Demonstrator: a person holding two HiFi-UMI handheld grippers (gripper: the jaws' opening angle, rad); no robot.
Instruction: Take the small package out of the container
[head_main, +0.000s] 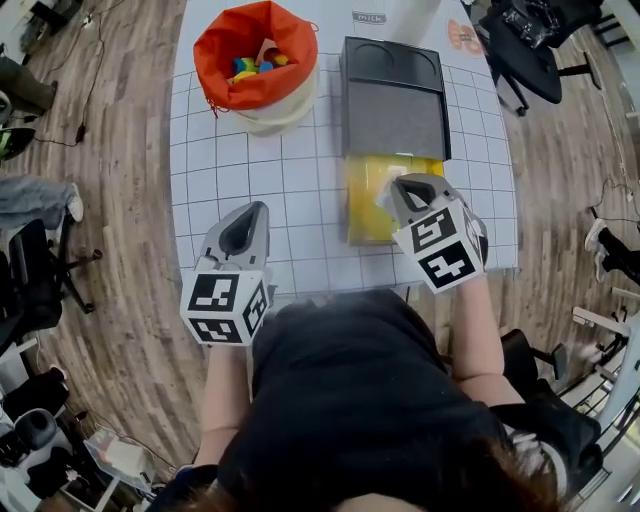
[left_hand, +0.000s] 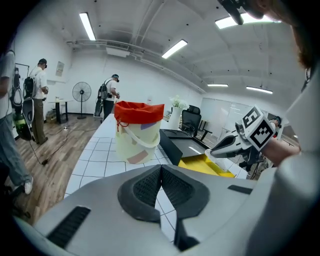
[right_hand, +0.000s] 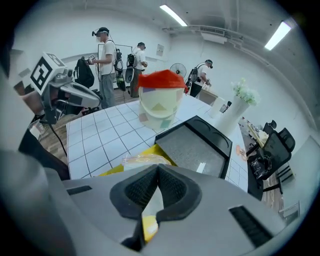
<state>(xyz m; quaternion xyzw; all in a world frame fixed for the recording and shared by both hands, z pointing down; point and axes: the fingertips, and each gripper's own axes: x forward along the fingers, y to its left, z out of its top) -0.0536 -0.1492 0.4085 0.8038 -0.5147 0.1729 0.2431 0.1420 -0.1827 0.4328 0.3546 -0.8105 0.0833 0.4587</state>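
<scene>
Right gripper view showed the right hand-held gripper (right_hand: 157, 167) clenched, its dark ribbed pads (right_hand: 176, 189) pressed together on the thin edge of the small package (right_hand: 142, 160). The package was a clear, crinkled wrapper with something pale yellow inside. It stuck out just beyond the jaws, over the yellow container (right_hand: 112, 170). I could not tell whether it rested on the container's bottom or hung just above it.

From the head view, the yellow container sat on the white gridded tabletop (head_main: 300, 180), its far end touching a black tray (head_main: 395, 95). The right hand-held gripper was over the container's right side, near the end by the tray.

Left of the tray stood a pale bucket (head_main: 290, 112) with an orange liner, and bright toy pieces (head_main: 250, 67) lay inside it.

The left hand-held gripper (head_main: 250, 212) was held over bare tabletop, to the left of the container and apart from it. In the left gripper view its jaws were closed against each other with nothing between them, and they pointed toward the bucket.

Beyond the tabletop, several people stood on a wooden floor (left_hand: 45, 170), and one of them was near a standing fan (left_hand: 81, 92). A white vase of flowers (right_hand: 239, 107) stood at the tabletop's far end.
</scene>
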